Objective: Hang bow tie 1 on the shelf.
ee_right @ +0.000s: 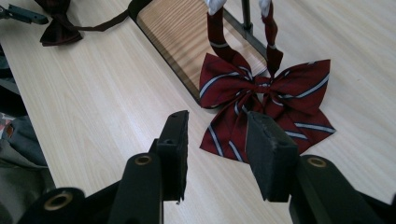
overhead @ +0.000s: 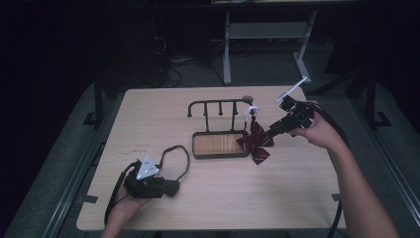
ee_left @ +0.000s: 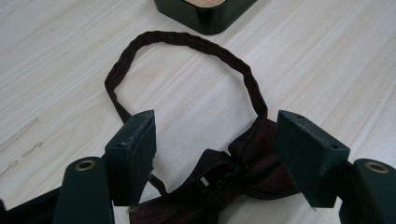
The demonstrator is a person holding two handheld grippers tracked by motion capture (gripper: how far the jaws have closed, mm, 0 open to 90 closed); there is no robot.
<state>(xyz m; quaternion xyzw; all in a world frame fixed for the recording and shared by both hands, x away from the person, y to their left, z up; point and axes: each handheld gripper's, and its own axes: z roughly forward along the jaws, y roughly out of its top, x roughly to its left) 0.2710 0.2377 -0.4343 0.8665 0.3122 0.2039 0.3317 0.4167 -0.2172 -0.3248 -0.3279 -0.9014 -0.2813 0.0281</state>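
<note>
Left claw (ee_left: 212,154) rests on the table (overhead: 223,198), jaws wide apart astride a dark bow tie (ee_left: 224,186), pads clear of it. Right claw (ee_right: 217,140) stands part open, empty, just short of the striped bow tie (ee_right: 266,102) hanging from the rack (overhead: 218,106).

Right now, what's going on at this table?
A person works two bow ties around a black hanger rack with a tray base. The striped red bow tie hangs by its strap from the rack's end, its tails on the table; the right claw is open just behind it, holding nothing. The left claw rests open over a dark maroon bow tie lying near the tray.
</note>
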